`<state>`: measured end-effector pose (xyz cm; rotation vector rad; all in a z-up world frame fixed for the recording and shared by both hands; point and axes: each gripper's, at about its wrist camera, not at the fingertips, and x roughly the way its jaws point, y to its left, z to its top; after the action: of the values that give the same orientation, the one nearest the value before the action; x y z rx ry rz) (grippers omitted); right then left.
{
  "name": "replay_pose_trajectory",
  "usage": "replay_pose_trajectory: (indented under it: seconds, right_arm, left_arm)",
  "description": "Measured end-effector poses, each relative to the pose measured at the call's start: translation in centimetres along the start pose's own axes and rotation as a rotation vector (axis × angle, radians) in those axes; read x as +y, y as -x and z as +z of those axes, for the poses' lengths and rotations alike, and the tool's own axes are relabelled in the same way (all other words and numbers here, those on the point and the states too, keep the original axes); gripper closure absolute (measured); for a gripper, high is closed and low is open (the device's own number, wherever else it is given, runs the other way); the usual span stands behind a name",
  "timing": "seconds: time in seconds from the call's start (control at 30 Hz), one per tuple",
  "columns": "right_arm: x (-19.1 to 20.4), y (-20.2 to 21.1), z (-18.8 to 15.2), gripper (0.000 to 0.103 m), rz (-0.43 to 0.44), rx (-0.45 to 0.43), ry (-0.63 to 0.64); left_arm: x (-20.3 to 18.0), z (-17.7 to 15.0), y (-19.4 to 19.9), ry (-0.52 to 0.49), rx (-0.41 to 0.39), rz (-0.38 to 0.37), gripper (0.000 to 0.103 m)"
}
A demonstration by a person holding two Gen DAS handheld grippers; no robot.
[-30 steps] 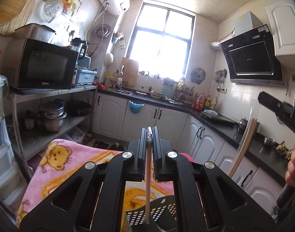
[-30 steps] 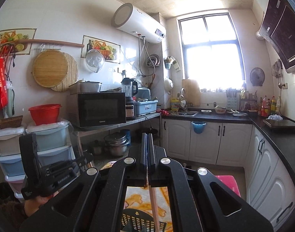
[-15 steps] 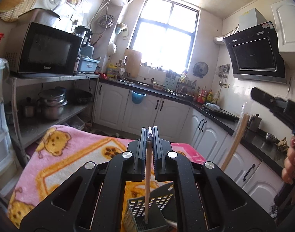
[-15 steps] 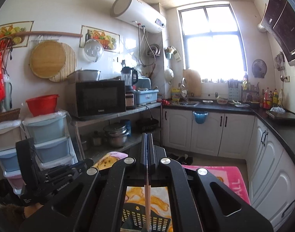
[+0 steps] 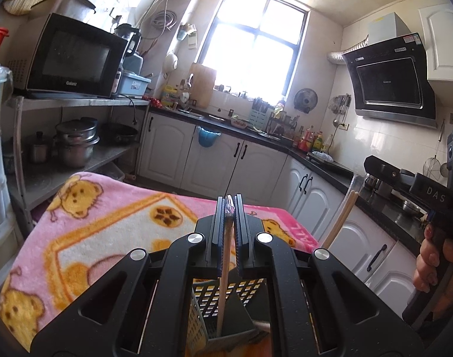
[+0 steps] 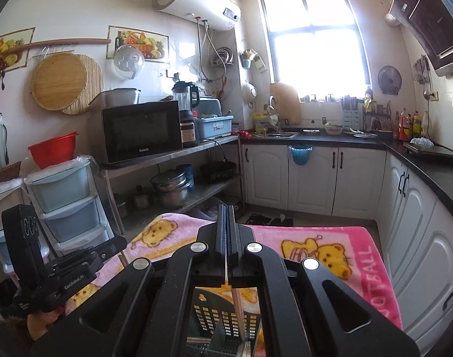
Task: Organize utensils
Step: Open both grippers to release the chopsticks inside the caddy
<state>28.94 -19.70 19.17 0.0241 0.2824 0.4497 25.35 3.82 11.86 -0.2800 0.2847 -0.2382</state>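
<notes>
My left gripper is shut on a wooden chopstick. It hangs nearly upright, with its lower end inside a perforated utensil basket. My right gripper is shut on pale wooden chopsticks, which reach down into the same basket. The left wrist view shows the right gripper at the far right with its chopsticks slanting down. The right wrist view shows the left gripper at the lower left, a little apart from the right one.
The basket stands on a pink blanket with bear prints that covers a table. A metal shelf with a microwave and pots is on the left. White cabinets under a dark counter run along the back and right. A person's hand grips the right handle.
Both grippers have sunk, carrying their chopsticks lower into the basket. More of the pink blanket and basket shows in both views. Both grips have stayed shut.
</notes>
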Motion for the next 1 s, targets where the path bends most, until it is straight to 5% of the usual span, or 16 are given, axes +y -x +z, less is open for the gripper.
replay_pose_trajectory:
  seconds: [0.73, 0.87, 1.0]
  right_arm:
    - [-1.1, 1.2, -3.4, 0.102, -0.008, 0.067, -0.06]
    - [-1.5, 2.2, -4.1, 0.08, -0.029, 0.079, -0.065]
    - [-1.9, 3.5, -4.7, 0.069, -0.041, 0.081, -0.073]
  left_arm:
    - [0.7, -1.6, 0.9, 0.013, 0.038, 0.034, 0.099]
    - [0.7, -1.8, 1.5, 0.013, 0.045, 0.043, 0.077]
    - [0.5, -2.1, 2.3, 0.012, 0.049, 0.045, 0.061]
